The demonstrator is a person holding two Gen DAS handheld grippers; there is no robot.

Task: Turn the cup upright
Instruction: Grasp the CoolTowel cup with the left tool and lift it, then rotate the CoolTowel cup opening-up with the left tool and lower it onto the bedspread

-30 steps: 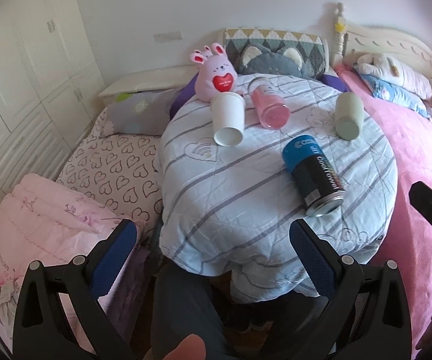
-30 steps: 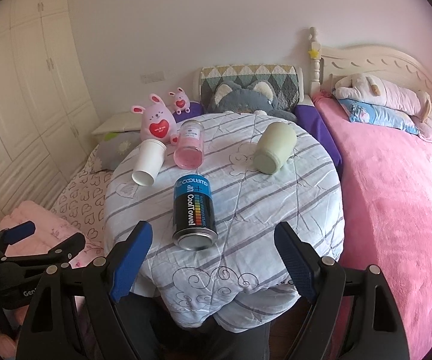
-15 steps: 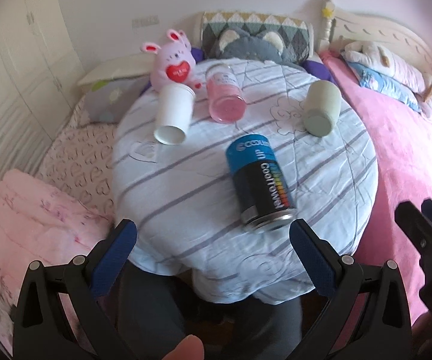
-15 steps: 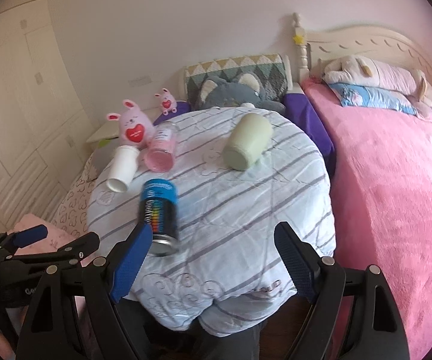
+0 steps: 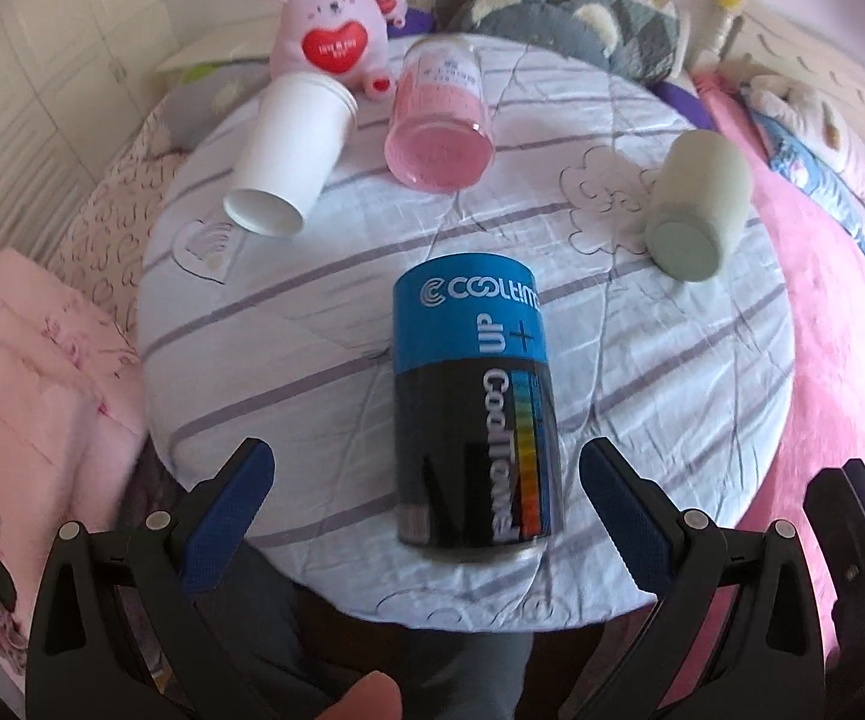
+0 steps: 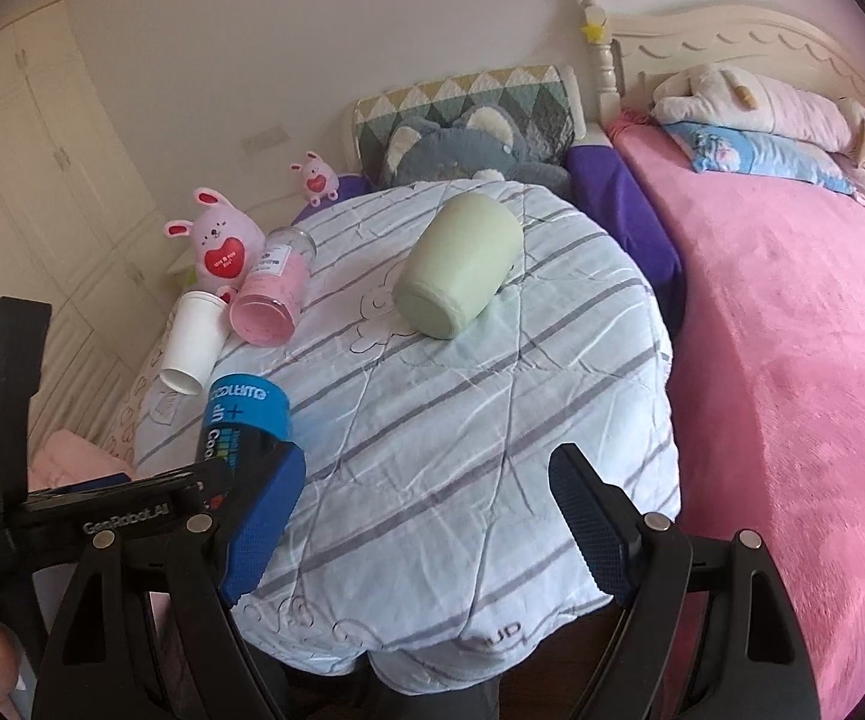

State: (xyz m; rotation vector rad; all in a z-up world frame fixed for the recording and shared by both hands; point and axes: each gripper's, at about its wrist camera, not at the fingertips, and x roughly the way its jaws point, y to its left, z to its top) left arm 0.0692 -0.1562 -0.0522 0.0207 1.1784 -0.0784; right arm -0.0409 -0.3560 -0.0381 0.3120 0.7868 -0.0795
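Several containers lie on their sides on a round table under a striped cloth [image 5: 312, 360]. A blue and black can [image 5: 471, 414] lies nearest, between the open fingers of my left gripper [image 5: 426, 501]. A white paper cup [image 5: 291, 153], a pink glass jar [image 5: 439, 123] and a pale green cup [image 5: 699, 207] lie farther back. In the right wrist view my right gripper [image 6: 426, 516] is open and empty over the near table edge, with the green cup [image 6: 462, 267] ahead and the can [image 6: 240, 426] at its left finger.
A pink plush rabbit [image 5: 330, 42] sits at the table's far left edge. A grey cushion [image 6: 468, 141] is behind the table. A bed with a pink blanket [image 6: 792, 330] lies to the right. White wardrobes [image 6: 24, 180] stand at the left.
My left gripper has moved forward and right, so the can now lies between its fingers. My right gripper has shifted right, toward the green cup.
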